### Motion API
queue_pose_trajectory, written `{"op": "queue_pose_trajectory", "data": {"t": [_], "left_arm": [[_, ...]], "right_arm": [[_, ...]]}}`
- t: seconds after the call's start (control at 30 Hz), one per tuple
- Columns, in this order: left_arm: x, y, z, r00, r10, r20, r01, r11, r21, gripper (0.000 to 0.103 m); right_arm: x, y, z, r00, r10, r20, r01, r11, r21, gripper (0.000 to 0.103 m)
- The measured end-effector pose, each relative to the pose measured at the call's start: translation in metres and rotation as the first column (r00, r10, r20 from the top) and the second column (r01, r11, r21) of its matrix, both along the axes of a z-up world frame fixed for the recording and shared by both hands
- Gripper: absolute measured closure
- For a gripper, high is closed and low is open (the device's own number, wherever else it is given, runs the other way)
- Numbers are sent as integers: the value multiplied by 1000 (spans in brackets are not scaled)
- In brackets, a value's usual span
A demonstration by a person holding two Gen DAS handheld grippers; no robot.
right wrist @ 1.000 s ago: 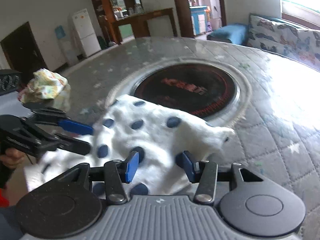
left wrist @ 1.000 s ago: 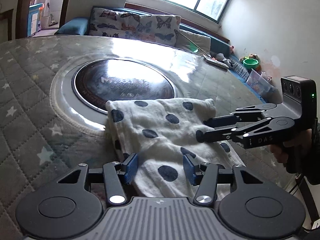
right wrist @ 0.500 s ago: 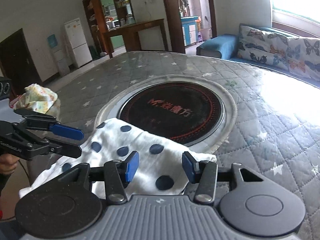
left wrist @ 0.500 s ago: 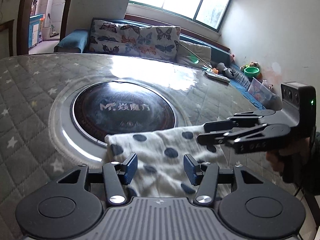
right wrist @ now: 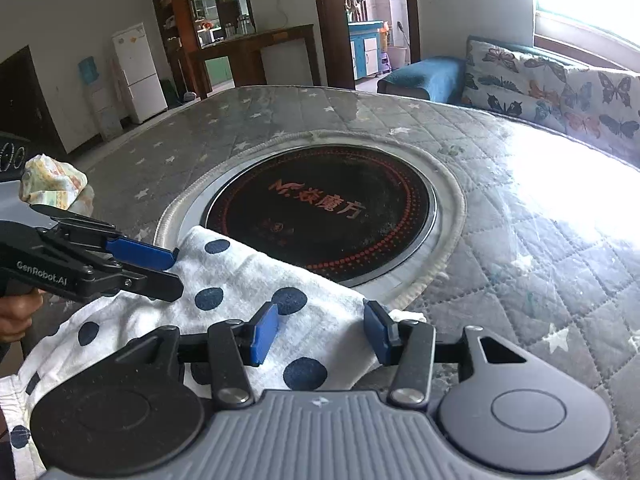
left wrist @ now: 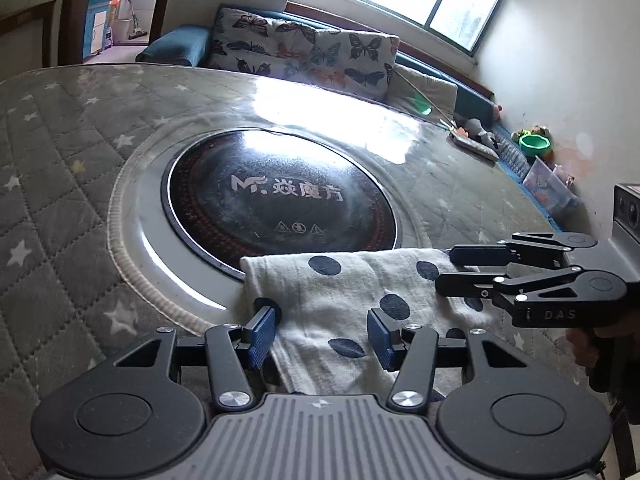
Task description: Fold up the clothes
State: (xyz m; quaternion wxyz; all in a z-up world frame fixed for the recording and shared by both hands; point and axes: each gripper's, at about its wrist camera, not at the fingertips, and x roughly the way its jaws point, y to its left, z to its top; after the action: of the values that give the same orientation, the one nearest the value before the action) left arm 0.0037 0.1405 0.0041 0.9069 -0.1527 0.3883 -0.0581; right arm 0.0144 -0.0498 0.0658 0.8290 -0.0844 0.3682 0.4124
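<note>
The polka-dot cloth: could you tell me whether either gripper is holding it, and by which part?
Neither: the left gripper and right gripper hover with open jaws over the polka-dot cloth.

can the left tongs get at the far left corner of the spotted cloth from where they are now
Probably yes. The left tongs are open, low over the spotted cloth, and that corner lies flat just ahead with nothing on it. The right tongs sit over the opposite edge, out of the way.
</note>
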Motion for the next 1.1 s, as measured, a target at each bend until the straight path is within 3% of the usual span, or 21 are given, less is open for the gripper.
{"op": "queue_pose_trajectory", "data": {"t": [0.27,0.43,0.63,0.77,1.1], "left_arm": [[-25,0,7,1000,11,22,-12,999,39,49],[-41,-2,0,1000,23,6,-23,998,60,50],[-56,1,7,999,44,26,-45,999,27,50],[-64,-2,7,999,44,22,-45,998,43,50],[-76,-4,6,998,58,17,-59,996,64,49]], "right_arm": [[-20,-2,15,998,57,28,-57,998,19,50],[-33,-1,10,995,96,39,-95,995,-27,50],[-37,-7,9,995,90,42,-88,995,-43,49],[-44,-11,17,994,102,41,-101,995,-13,48],[-51,-19,2,995,95,20,-94,994,-60,44]]}}
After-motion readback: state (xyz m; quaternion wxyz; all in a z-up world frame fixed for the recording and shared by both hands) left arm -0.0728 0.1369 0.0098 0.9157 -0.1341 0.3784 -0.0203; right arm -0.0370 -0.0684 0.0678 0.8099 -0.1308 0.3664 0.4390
